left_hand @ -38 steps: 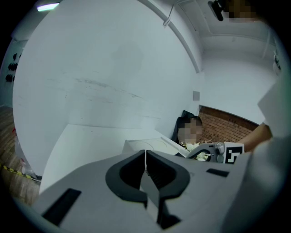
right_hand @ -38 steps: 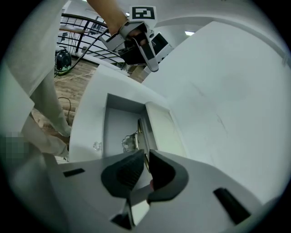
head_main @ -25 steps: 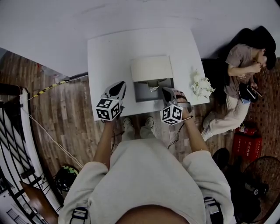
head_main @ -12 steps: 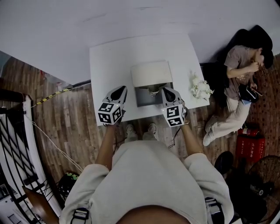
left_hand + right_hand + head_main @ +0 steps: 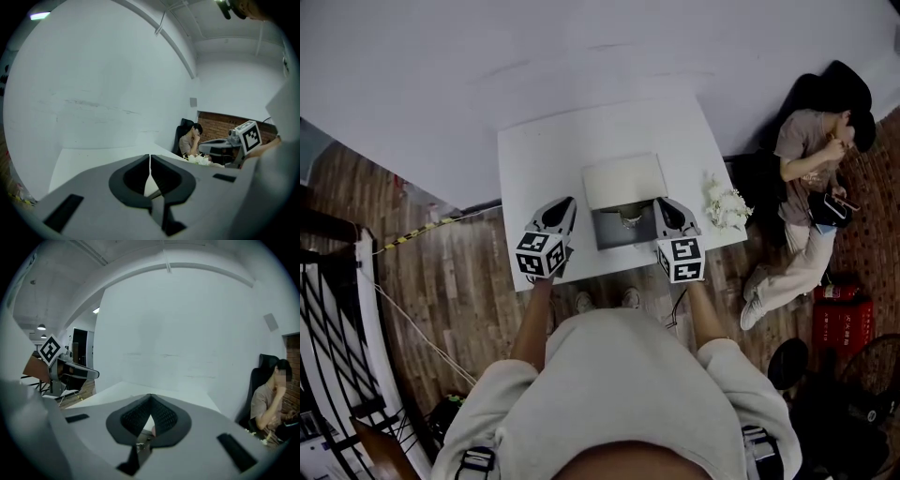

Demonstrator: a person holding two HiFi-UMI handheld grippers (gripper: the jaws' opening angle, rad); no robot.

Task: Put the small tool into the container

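Left side: the left gripper, grey with a marker cube at its rear, is hovering over the near edge of the white rectangular table, just left of the container and not touching it. Its jaws are pressed together with nothing between them. It is playing no part in the work; it appears to be waiting clear of the box.

Centre: the grey open-topped box container is sitting near the table's front edge, its cream hinged lid folded back away from the person so that the opening is facing up. A small pale object, judged to be the small tool, is lying inside on the floor of the box. Its shape is too small to make out.

Right side: the right gripper is hanging just right of the box, jaws closed tip to tip and empty. The placing looks complete.

Surroundings: a bunch of white artificial flowers is lying at the table's right edge, near the right gripper but not obstructing the box. A seated person is resting beyond the table, well apart.
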